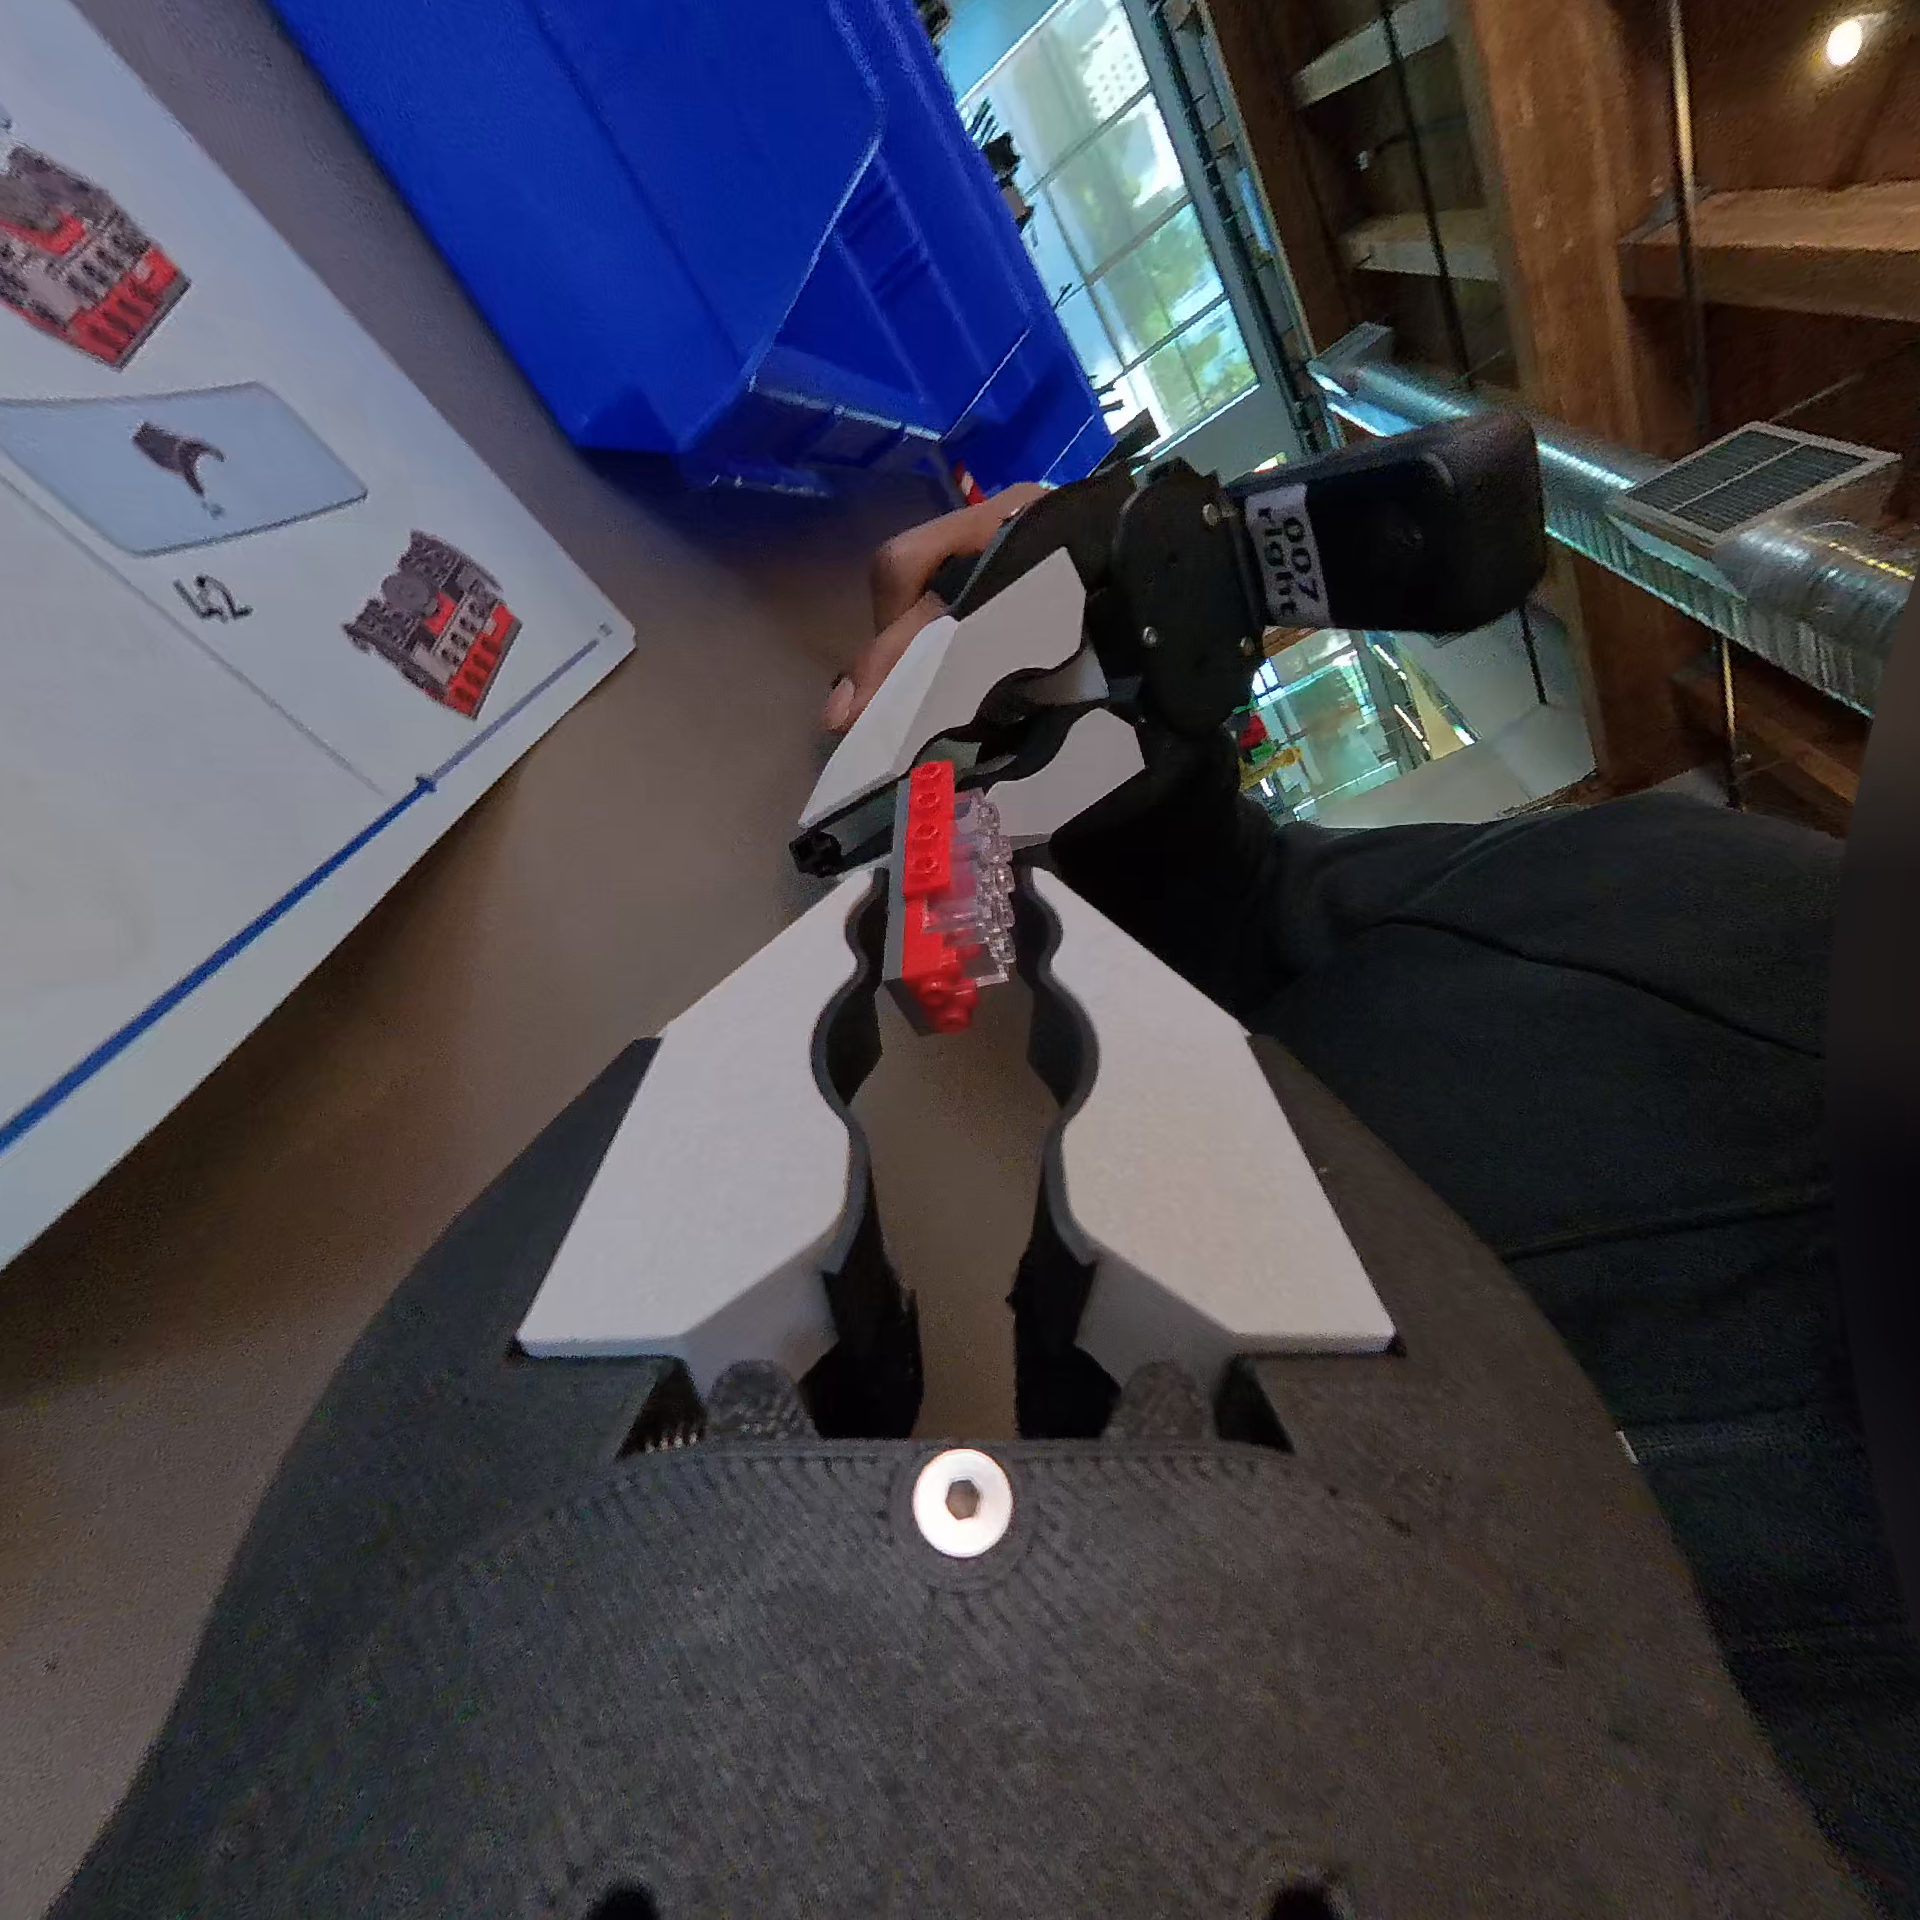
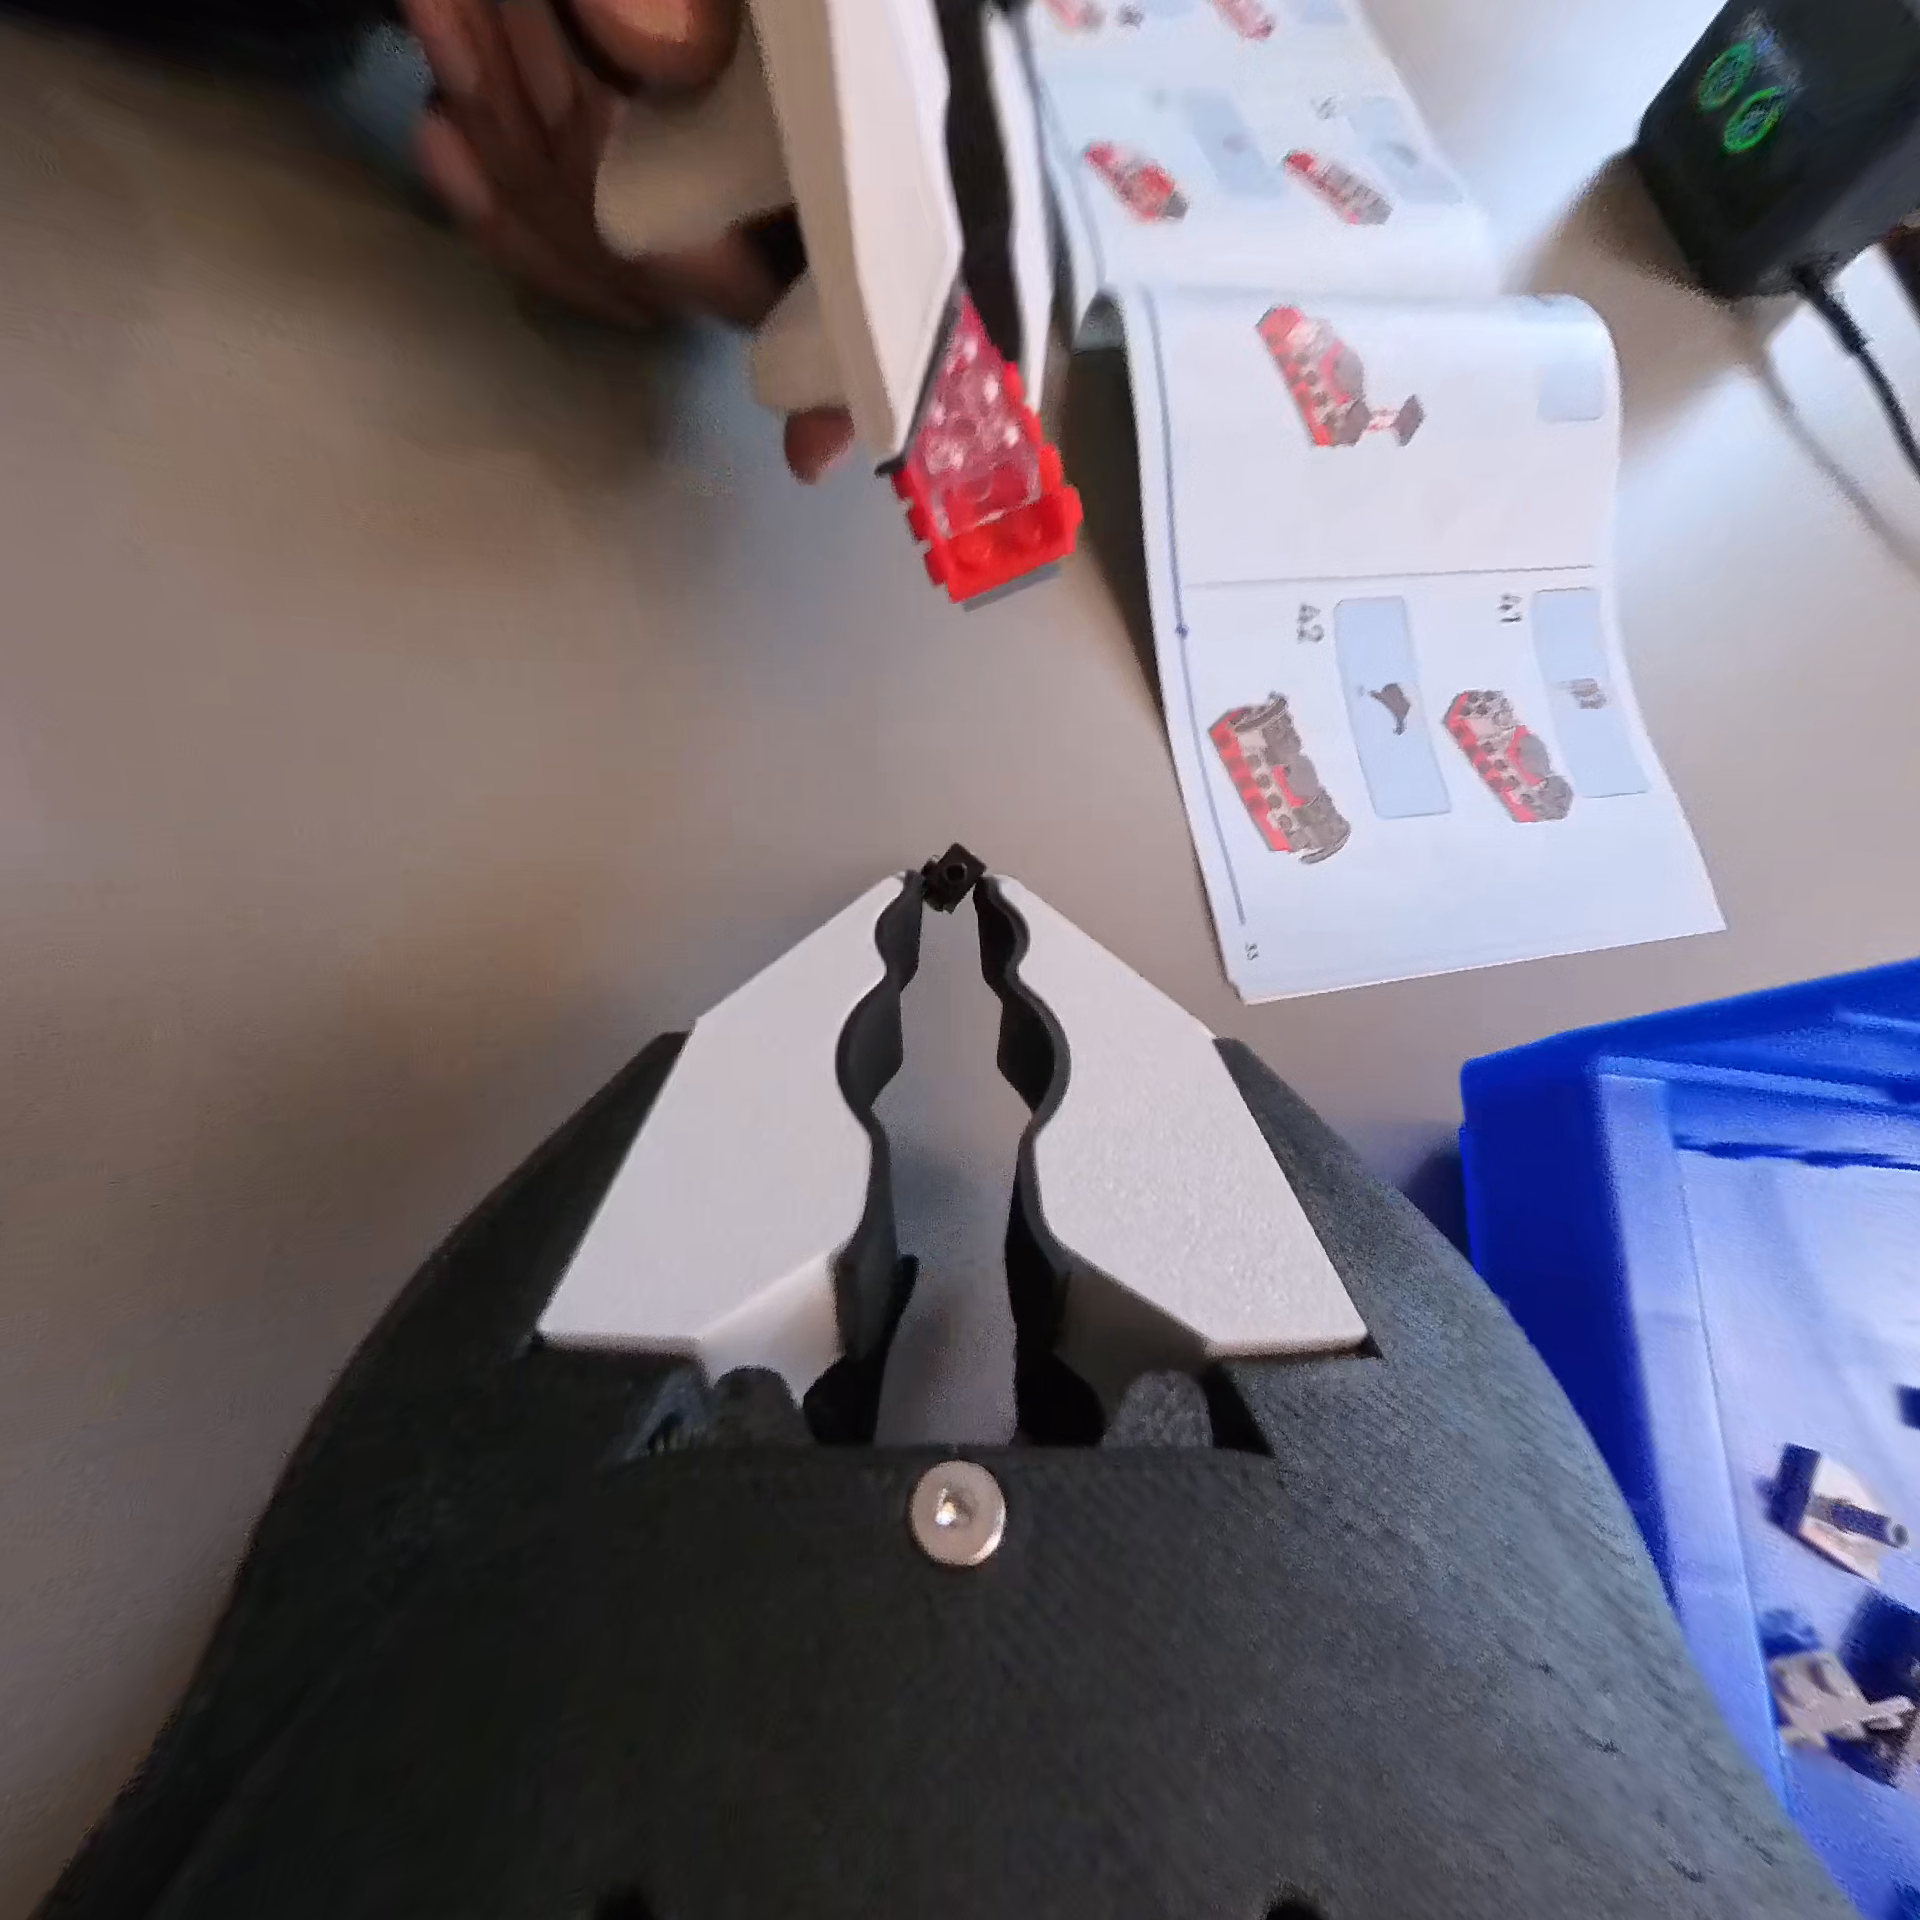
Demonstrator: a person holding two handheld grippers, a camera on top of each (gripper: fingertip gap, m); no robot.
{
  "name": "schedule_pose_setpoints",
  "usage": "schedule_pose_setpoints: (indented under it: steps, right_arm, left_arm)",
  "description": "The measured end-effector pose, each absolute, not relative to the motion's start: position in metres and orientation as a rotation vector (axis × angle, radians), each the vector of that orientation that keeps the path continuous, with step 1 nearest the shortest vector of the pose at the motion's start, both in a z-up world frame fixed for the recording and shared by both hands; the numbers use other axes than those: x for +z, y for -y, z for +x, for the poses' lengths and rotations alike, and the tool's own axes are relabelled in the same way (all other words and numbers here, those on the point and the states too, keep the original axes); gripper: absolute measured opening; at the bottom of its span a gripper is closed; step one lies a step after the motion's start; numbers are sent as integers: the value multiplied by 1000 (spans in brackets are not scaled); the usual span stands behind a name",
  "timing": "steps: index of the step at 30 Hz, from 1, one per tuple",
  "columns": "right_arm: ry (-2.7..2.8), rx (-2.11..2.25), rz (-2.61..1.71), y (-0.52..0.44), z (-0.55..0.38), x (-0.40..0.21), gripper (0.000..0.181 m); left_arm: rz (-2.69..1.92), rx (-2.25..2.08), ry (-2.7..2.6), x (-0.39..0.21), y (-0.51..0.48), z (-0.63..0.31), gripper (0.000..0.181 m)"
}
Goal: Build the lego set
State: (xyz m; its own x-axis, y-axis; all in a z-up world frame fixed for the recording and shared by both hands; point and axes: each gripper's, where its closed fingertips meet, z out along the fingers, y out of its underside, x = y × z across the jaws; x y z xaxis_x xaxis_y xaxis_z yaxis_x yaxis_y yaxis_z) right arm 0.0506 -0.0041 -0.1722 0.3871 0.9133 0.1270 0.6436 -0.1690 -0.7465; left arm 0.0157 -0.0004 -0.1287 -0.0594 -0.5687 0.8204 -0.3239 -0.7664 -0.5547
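Observation:
My left gripper is shut on a small lego assembly of red, grey and clear bricks, held above the table. In the right wrist view the same assembly sticks out of the left gripper's white fingers at the top. My right gripper is shut on a tiny black lego piece, below and apart from the assembly. In the left wrist view the right gripper comes in from the upper right, its tip with the black piece just left of the assembly.
An open instruction booklet lies on the grey table to the right; it also shows in the left wrist view. A blue parts bin with small pieces stands at the lower right, and more blue bins behind. A black device sits far right. My hands' fingertips stand some 6 cm from each other. The left tips stand about 30 cm off the black device.

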Motion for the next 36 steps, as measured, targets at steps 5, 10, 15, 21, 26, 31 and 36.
schedule_pose_setpoints:
  steps: [5,10,15,21,26,31,36]
  right_arm:
    - [1017,689,-1862,-11,41,-123,10]
    - [670,950,-1784,-24,36,-77,10]
    - [456,1147,-1750,-32,35,-62,9]
    - [372,1253,-1767,-33,27,-63,9]
    - [338,1280,-1778,-35,24,-64,9]
    - [377,1227,-1805,-35,26,-67,8]
    - [508,1074,-1850,-30,27,-72,8]
  left_arm:
    - [-1835,-1921,-922,-109,-10,18,22]
    - [-1678,-1730,-911,-98,-21,21,22]
    - [-1605,-1601,-889,-93,-24,24,22]
    - [-1549,-1532,-816,-85,-31,23,22]
    - [-1506,-1479,-804,-80,-32,21,22]
    - [-1488,-1402,-842,-81,-32,21,21]
    - [-1482,-1282,-919,-85,-31,23,21]
